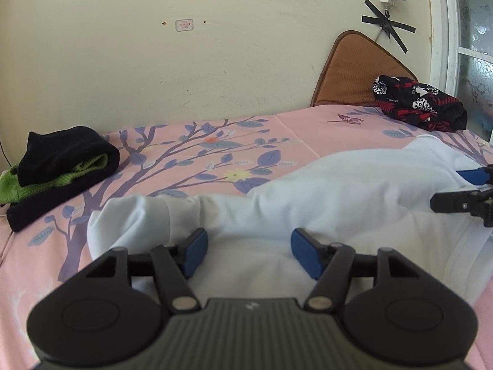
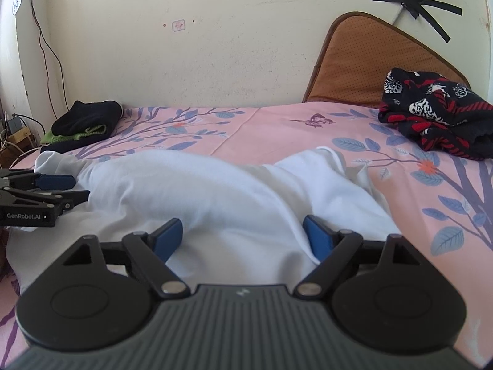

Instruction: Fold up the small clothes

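Between our two sets of tongs lies the white garment (image 1: 308, 191), spread in soft rumpled folds over the pink bedsheet (image 1: 191, 154) with its blue-leaved branches. We hold the left tongs (image 1: 248, 251) low over the near edge of that cloth, jaws released and parted, the blue pads (image 1: 194, 251) standing on either side of a bare stretch of white fabric without pinching it. We hold the right tongs (image 2: 242, 236) the same way further along the garment, jaws spread wide, with a raised fold of the cloth bulging up between the pads (image 2: 168, 237) but not gripped by them. From the left tongs we see the tips of the right ones at the right edge of view, over the cloth; from the right tongs the left ones show at the left edge. Ahead and to the left of both, near the wall (image 1: 185, 61), sits a folded stack of black and green clothes (image 1: 58, 169). Ahead and to the right lies a bundle of black, red and white patterned clothing (image 2: 437, 114), just in front of a brown cushion (image 2: 363, 61) leaning on the wall.
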`<control>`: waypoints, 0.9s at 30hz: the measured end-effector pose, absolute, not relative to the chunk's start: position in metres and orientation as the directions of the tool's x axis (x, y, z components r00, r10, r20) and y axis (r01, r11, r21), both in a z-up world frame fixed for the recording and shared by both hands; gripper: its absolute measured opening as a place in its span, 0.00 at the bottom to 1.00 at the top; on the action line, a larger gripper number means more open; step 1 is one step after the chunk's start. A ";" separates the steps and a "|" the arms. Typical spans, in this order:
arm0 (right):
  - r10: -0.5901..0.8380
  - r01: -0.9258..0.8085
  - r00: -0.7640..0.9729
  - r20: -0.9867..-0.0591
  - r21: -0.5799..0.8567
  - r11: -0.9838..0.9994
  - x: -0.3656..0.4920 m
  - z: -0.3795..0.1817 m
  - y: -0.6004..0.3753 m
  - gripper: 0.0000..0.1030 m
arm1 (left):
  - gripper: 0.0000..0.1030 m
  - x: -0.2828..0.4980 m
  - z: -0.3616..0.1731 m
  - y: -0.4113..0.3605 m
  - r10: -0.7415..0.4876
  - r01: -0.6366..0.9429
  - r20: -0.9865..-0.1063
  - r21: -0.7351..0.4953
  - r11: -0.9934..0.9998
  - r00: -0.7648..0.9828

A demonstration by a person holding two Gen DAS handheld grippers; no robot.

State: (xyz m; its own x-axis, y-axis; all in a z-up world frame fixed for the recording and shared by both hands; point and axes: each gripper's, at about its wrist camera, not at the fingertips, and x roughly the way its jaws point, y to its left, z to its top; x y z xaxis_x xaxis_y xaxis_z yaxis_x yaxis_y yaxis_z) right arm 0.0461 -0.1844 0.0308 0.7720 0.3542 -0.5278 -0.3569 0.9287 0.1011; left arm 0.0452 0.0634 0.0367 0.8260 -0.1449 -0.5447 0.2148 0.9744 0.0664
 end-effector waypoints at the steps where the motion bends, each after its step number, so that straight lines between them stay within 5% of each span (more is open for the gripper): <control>1: 0.353 -0.359 0.771 -0.530 0.096 0.928 0.046 0.031 -0.184 0.85 | 0.61 0.045 0.037 0.063 -0.144 0.214 -0.546 0.066 0.975 0.825; 27: 0.329 -0.379 0.762 -0.558 0.029 0.925 0.049 0.028 -0.175 0.92 | 0.67 0.030 0.037 0.057 -0.088 0.195 -0.543 0.144 0.970 0.835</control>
State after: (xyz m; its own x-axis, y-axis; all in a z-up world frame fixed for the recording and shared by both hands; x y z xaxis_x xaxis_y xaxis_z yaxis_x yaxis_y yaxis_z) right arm 0.0494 -0.1754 0.0285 0.7618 0.3295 -0.5578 -0.3788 0.9250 0.0291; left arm 0.0300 0.0566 0.0370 0.8353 -0.0877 -0.5427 0.1954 0.9701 0.1438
